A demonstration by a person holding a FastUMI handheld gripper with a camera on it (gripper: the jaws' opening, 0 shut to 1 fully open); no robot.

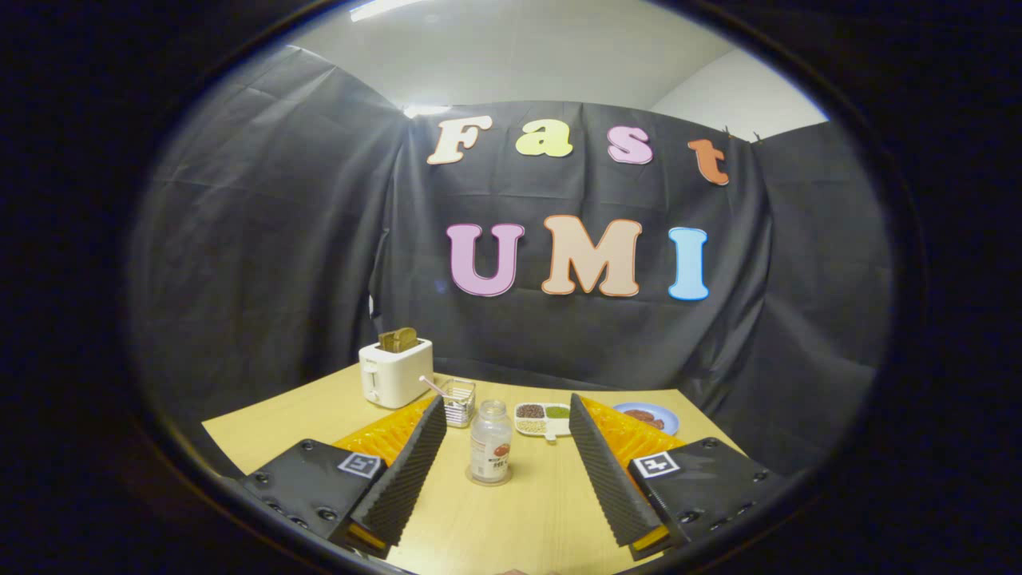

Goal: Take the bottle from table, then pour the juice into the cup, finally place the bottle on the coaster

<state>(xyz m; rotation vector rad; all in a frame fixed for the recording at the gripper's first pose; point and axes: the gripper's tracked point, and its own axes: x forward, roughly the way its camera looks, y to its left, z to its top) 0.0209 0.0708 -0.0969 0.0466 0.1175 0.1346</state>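
A small clear bottle (490, 442) with a red-and-white label stands upright on the wooden table (495, 519), between my two fingers and a little short of their tips. Under it lies a thin round coaster (489, 480), of which only the rim shows. My gripper (506, 401) is open wide, and both ribbed black pads (407, 471) stand well clear of the bottle. A clear cup (458, 402) with a pink straw stands just beyond the left fingertip, behind and left of the bottle.
A white toaster (395, 372) with bread in it stands at the table's back left. Beyond the bottle sits a white divided dish (543, 418) of grains. A blue plate (648, 417) with red food lies at the back right. The booth's black cloth closes off the back.
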